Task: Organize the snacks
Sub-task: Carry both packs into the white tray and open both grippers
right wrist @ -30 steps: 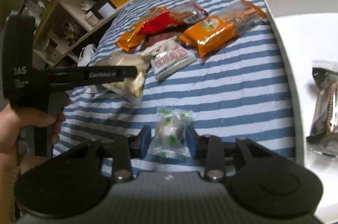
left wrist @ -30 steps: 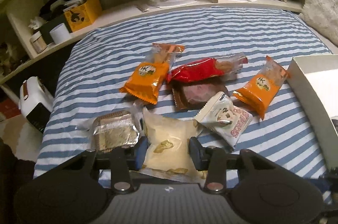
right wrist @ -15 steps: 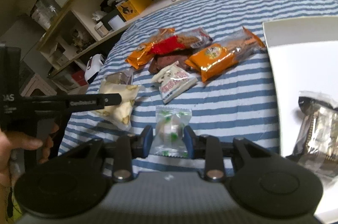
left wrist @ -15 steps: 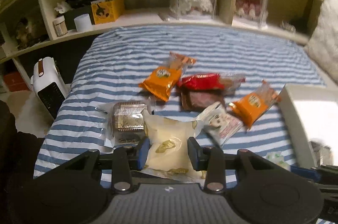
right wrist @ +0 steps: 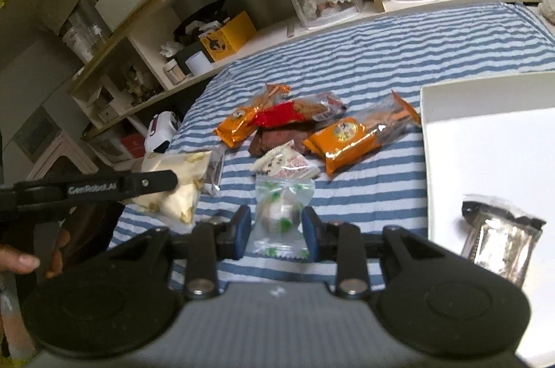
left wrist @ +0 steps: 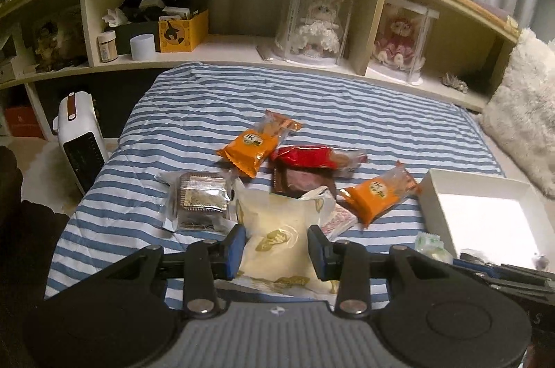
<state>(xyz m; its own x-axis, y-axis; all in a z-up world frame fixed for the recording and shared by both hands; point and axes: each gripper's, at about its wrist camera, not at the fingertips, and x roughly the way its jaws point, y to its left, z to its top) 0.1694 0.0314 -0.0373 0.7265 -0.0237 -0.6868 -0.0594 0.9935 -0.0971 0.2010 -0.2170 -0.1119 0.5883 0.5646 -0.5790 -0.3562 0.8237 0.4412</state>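
**Q:** What were you holding at that moment?

**Me:** My left hand-held gripper (left wrist: 274, 250) was pinching 1 cream packet (left wrist: 277, 229) by its near end, with its long axis running away from me along the fingers. My right hand-held gripper (right wrist: 274, 229) was clamped on 1 small clear candy packet with green print (right wrist: 279, 215), lifted off the striped bed (left wrist: 312, 97).

**Q:** And where did they have to go?

**Me:** I judged the white box (left wrist: 430, 191) to be the target. It lay to the right of both hands, on the bed. My right hand was the nearer one, just beside the box's left wall, so its candy should have gone in first. The left would have had to cross over the loose snacks.

**Q:** How many were left?

**Me:** In the box there was 1 silvery packet (right wrist: 499, 236). On the bed I counted 6:
- 2 orange packets (left wrist: 253, 146) (left wrist: 374, 194)
- 1 red one (left wrist: 305, 156) lying on 1 brown one (left wrist: 295, 180)
- 1 small white packet (right wrist: 288, 163)
- 1 foil-tray packet (left wrist: 203, 198)

With the 2 in my grip, that made 9 snacks.
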